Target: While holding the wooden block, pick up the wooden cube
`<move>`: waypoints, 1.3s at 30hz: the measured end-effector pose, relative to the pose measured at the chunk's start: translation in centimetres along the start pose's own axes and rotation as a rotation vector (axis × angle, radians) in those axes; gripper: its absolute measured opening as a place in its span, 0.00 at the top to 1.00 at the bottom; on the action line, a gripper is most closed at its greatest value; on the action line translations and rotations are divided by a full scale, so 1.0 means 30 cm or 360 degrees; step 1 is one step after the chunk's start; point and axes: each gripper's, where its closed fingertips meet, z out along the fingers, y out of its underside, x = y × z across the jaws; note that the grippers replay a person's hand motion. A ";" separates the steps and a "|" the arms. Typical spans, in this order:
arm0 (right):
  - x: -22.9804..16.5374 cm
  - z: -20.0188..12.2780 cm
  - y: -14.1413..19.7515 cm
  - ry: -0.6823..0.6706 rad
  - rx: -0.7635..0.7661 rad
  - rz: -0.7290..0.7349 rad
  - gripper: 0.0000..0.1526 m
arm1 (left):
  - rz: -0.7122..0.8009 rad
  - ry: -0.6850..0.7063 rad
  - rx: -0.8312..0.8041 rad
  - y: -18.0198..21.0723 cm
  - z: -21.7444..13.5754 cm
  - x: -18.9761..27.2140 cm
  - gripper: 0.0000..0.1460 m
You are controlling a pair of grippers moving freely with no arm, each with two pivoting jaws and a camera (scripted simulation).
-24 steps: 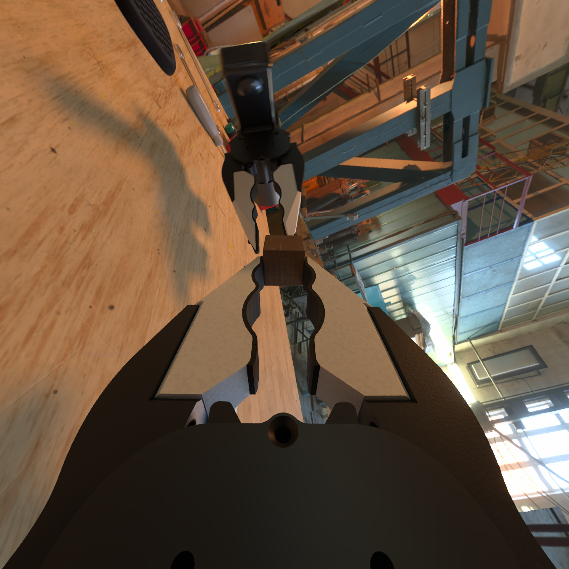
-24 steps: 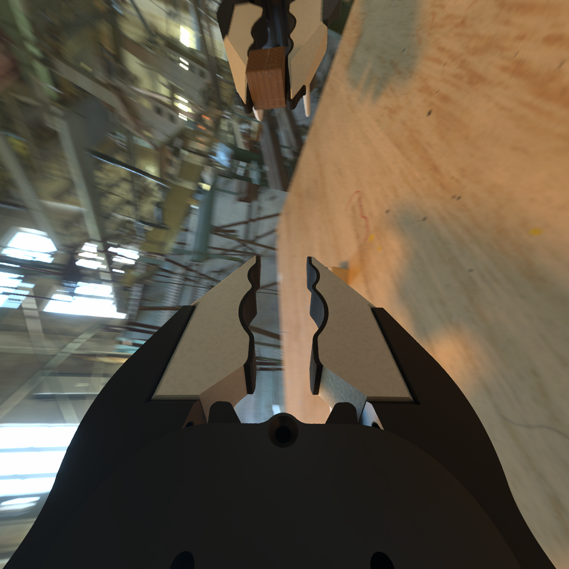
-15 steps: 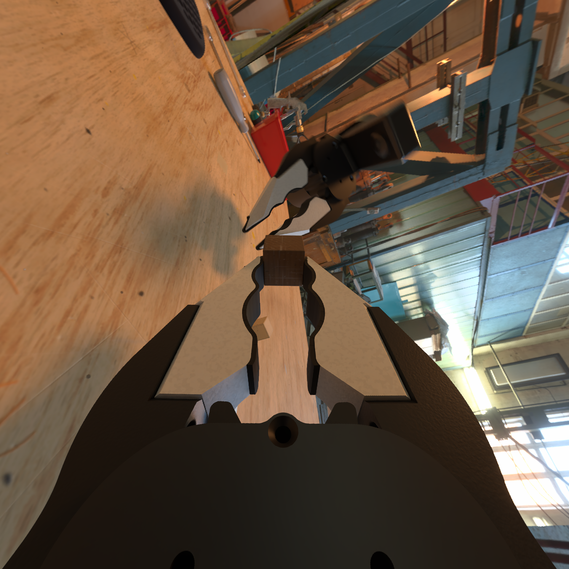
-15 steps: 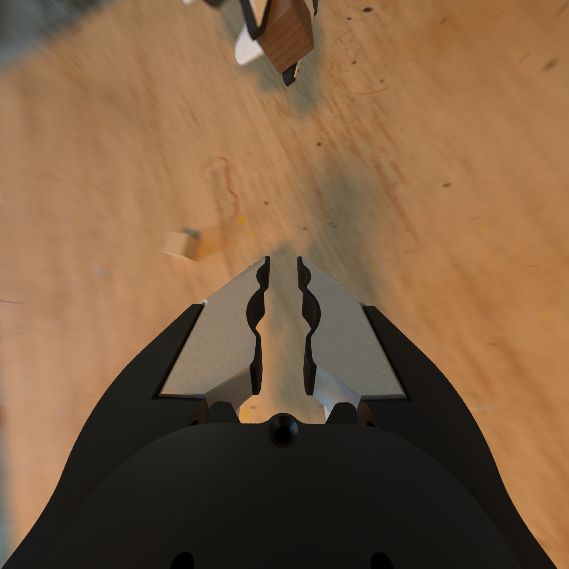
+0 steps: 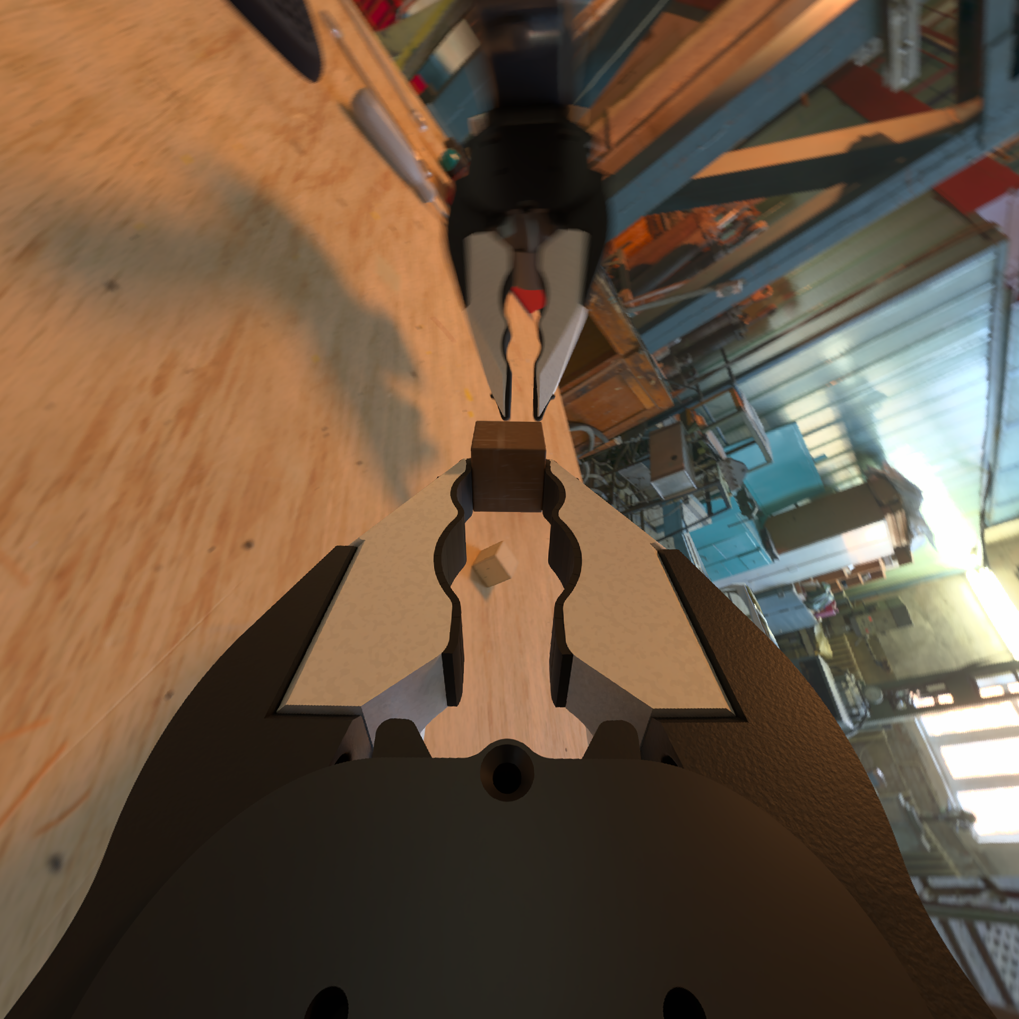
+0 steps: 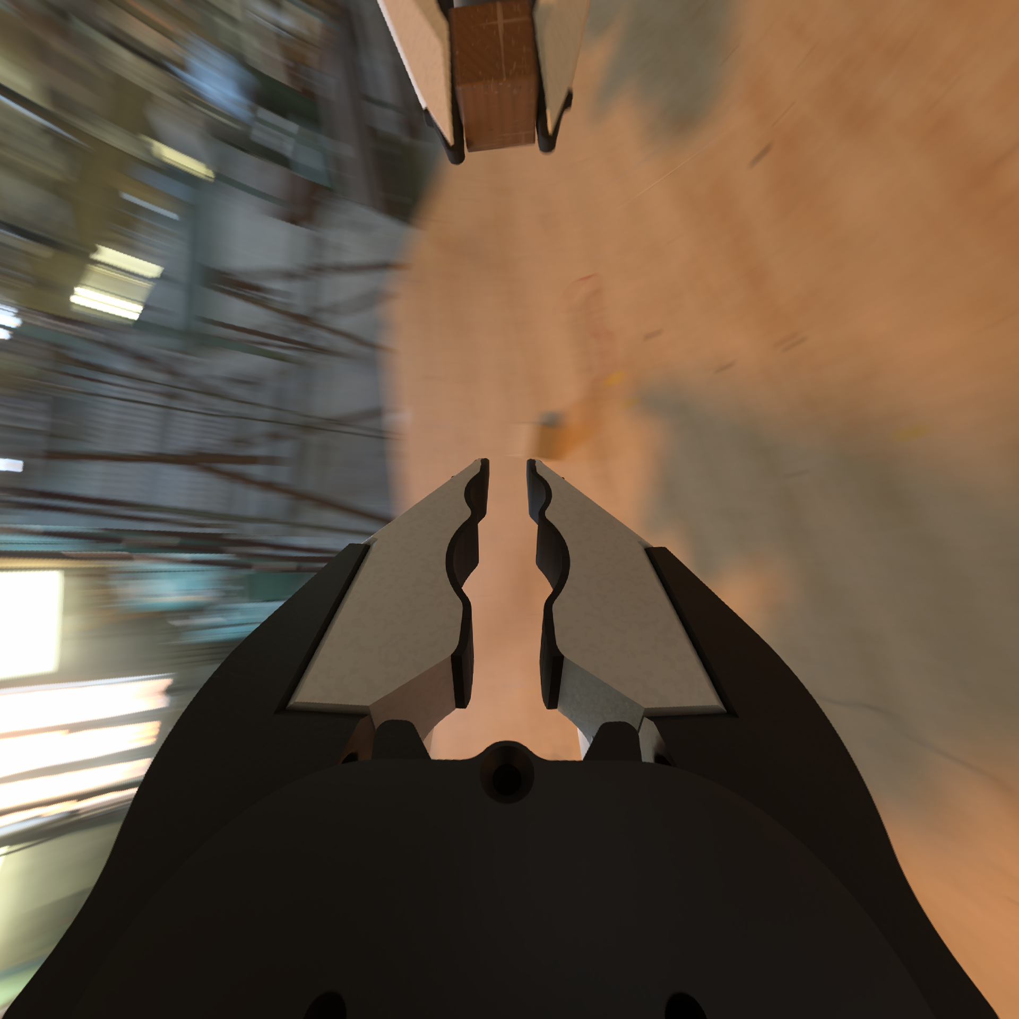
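My left gripper (image 5: 507,466) is shut on a dark brown wooden block (image 5: 506,488), held at its fingertips above the wooden table (image 5: 165,413). A small pale wooden cube (image 5: 491,563) lies on the table below, seen between the left fingers. My right gripper (image 5: 518,411) faces the left one tip to tip, just beyond the block, narrowly open and empty. In the blurred right wrist view the right gripper (image 6: 507,466) has a small gap at its tips, the cube (image 6: 551,435) lies just past its right fingertip, and the left gripper (image 6: 502,150) with the block (image 6: 499,82) is at the top.
A dark round mesh object (image 5: 287,38), a grey-handled tool (image 5: 386,138), a thin metal rod (image 5: 380,60) and a small green thing (image 5: 451,160) lie near the table's far edge. The table edge (image 5: 562,430) runs close beside both grippers.
The right gripper has swung back from a sideways pose to face the left gripper tip to tip, and its jaws have narrowed. The left gripper still holds the block; the cube shows fuller between its fingers.
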 end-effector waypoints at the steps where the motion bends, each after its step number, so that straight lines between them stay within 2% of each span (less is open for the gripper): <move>1: -0.045 -0.011 0.000 -0.0336 -0.0005 0.0270 0.91 | 0.0043 0.0051 0.0001 -0.005 0.003 0.025 0.84; 3: -0.105 -0.034 -0.012 -0.0854 0.0042 0.0634 0.91 | 0.0122 0.0105 0.0021 -0.017 0.004 0.062 0.84; 4: -0.115 -0.035 -0.014 -0.0992 0.0070 0.0769 0.90 | 0.0148 0.0101 0.0017 -0.019 0.002 0.069 0.84; 6: -0.121 -0.027 -0.013 -0.1060 0.0103 0.0858 0.88 | 0.0118 0.0106 0.0029 -0.024 0.000 0.071 0.84; 8: -0.113 -0.023 -0.018 -0.0999 0.0146 0.0759 0.85 | 0.0008 0.0129 0.0077 -0.030 -0.004 0.056 0.84; 10: -0.077 -0.012 -0.022 -0.0829 0.0198 0.0633 0.82 | -0.0046 0.0100 0.0086 -0.023 -0.009 0.026 0.84; 14: 0.038 0.031 -0.010 -0.0340 0.0199 0.0359 0.79 | -0.0115 0.0059 0.0070 0.002 -0.006 -0.014 0.84; 18: 0.093 0.054 -0.013 -0.0013 0.0233 0.0034 0.76 | -0.0130 0.0028 0.0079 0.006 -0.012 -0.034 0.84; 22: 0.168 0.039 0.012 0.0587 0.0172 -0.0476 0.72 | -0.0119 -0.0036 0.0044 0.020 -0.018 -0.057 0.84; 24: 0.152 0.036 0.030 0.0826 0.0164 -0.0644 0.66 | -0.0122 -0.0053 0.0052 0.021 -0.024 -0.065 0.84; 26: 0.093 0.060 0.046 0.0965 0.0205 -0.0740 0.58 | -0.0139 -0.0077 0.0069 0.021 -0.035 -0.074 0.84; 29: 0.015 0.136 0.076 0.1218 0.0374 -0.0817 0.54 | -0.0185 -0.0100 0.0126 0.022 -0.062 -0.085 0.84; 31: -0.017 0.220 0.095 0.1288 0.0485 -0.0826 0.53 | -0.0185 -0.0128 0.0149 0.027 -0.080 -0.094 0.84; 33: 0.007 0.265 0.090 0.1450 0.0470 -0.0797 0.53 | -0.0178 -0.0132 0.0172 0.029 -0.091 -0.095 0.84; 36: 0.050 0.310 0.080 0.1523 0.0349 -0.0781 0.58 | -0.0182 -0.0125 0.0213 0.028 -0.098 -0.084 0.84; 38: 0.052 0.332 0.086 0.1452 0.0328 -0.0797 0.68 | -0.0186 -0.0109 0.0226 0.030 -0.101 -0.065 0.84; 39: 0.058 0.318 0.087 0.1506 0.0315 -0.0836 0.76 | -0.0177 -0.0103 0.0224 0.032 -0.105 -0.054 0.84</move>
